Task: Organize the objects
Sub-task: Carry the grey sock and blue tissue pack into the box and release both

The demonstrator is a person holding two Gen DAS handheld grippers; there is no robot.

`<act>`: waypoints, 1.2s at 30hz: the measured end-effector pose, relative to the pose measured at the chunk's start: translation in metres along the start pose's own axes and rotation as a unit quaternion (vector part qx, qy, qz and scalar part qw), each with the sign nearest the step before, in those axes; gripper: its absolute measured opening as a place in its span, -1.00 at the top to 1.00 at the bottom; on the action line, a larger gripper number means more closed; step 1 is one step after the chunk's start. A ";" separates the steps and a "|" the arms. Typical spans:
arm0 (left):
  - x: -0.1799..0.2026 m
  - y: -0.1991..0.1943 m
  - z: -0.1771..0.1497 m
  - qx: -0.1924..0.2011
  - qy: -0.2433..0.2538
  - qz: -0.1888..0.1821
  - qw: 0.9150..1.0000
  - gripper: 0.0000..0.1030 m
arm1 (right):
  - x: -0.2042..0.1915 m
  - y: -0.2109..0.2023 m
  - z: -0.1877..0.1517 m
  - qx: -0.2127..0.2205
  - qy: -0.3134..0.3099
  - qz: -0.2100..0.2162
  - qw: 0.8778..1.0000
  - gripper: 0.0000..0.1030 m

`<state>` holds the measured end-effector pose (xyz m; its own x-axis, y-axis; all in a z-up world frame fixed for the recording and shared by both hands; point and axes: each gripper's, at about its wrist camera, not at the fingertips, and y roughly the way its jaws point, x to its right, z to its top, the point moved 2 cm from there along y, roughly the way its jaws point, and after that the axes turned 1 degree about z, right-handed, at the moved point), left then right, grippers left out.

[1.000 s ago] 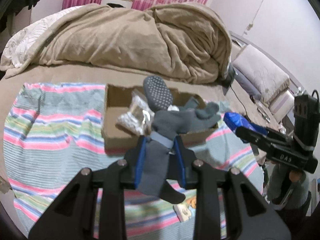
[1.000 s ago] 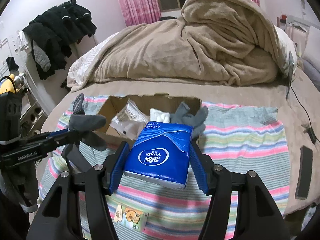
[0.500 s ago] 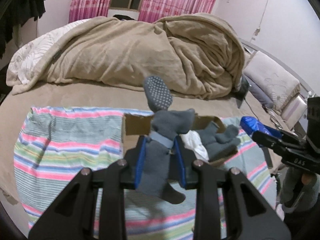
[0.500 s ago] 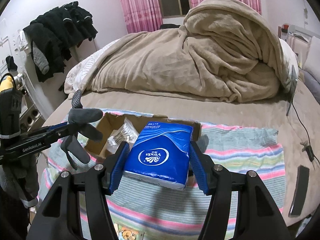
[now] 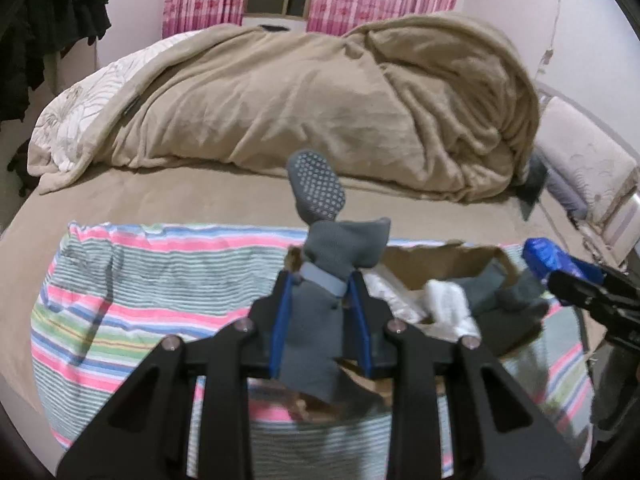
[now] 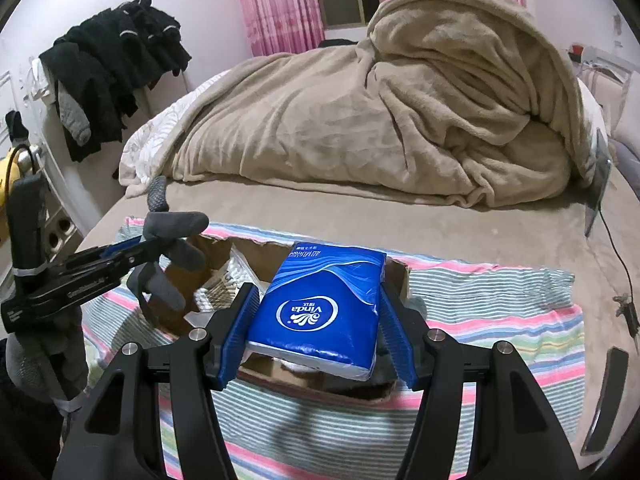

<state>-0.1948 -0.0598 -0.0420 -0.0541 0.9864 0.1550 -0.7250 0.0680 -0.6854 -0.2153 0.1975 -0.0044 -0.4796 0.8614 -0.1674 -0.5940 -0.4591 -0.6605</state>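
Observation:
My left gripper (image 5: 320,300) is shut on a grey sock (image 5: 320,240) with a dotted sole, held over the near left corner of an open cardboard box (image 5: 440,260). It also shows in the right wrist view (image 6: 132,254) with the sock (image 6: 172,228). My right gripper (image 6: 316,320) is shut on a blue Vinda tissue pack (image 6: 320,304), held above the box (image 6: 400,276). The pack also shows in the left wrist view (image 5: 548,258). The box holds a white cloth (image 5: 448,304), grey socks (image 5: 504,296) and a clear plastic bag (image 6: 224,284).
The box lies on a striped towel (image 5: 120,300) on a bed. A beige blanket (image 6: 400,112) is heaped behind. Black clothes (image 6: 108,72) hang at left. A dark remote-like bar (image 6: 604,396) and a cable (image 6: 616,248) lie on the bed at right.
Both grippers have moved forward and lower over the box, with the sock and the tissue pack still held. The box now sits closer beneath both.

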 end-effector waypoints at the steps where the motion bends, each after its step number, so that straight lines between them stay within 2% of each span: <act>1: 0.000 0.003 -0.001 -0.005 0.001 0.000 1.000 0.43 | 0.000 0.004 0.000 -0.003 -0.002 0.000 1.000 -0.23; 8: 0.005 0.024 -0.011 -0.027 0.020 0.018 0.999 0.39 | 0.001 0.027 -0.004 -0.017 -0.003 0.004 1.000 -0.23; 11: 0.006 0.026 -0.011 -0.033 0.021 0.027 0.999 0.25 | 0.003 0.035 -0.009 -0.024 0.000 0.006 1.000 -0.23; 15: 0.008 0.023 -0.016 -0.046 0.024 0.017 0.999 0.12 | 0.002 0.045 -0.014 -0.032 0.003 0.009 0.999 -0.23; 17: 0.010 0.017 -0.019 -0.046 0.022 0.006 0.999 -0.42 | 0.001 0.049 -0.016 -0.034 0.002 0.013 0.999 -0.23; 19: 0.008 0.008 -0.020 -0.038 0.014 -0.001 0.999 -0.55 | -0.002 0.052 -0.017 -0.036 -0.002 0.018 0.999 -0.23; 22: 0.006 -0.004 -0.017 -0.027 0.007 -0.009 1.000 -0.55 | -0.004 0.056 -0.020 -0.039 -0.003 0.023 0.999 -0.23; 24: -0.001 -0.009 -0.013 -0.014 0.002 0.000 1.000 -0.56 | -0.004 0.056 -0.020 -0.039 -0.001 0.024 0.999 -0.25; 30: -0.031 -0.005 -0.008 -0.009 -0.031 0.022 0.999 -0.56 | 0.002 0.045 -0.018 -0.026 0.011 0.025 0.999 -0.25; 32: -0.037 0.003 -0.010 -0.019 -0.035 0.024 0.999 -0.56 | 0.007 0.039 -0.016 -0.010 0.014 0.020 1.000 -0.26; 36: -0.037 0.026 -0.023 -0.062 -0.030 0.015 0.997 -0.56 | 0.011 0.037 -0.015 0.002 0.006 -0.002 1.000 -0.26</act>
<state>-0.1953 -0.0912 -0.0821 -0.1176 0.9778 0.1735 -0.6315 0.0612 -0.7730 -0.2332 0.1936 -0.0417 -0.4698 0.8655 -0.1740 -0.5983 -0.4571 -0.6581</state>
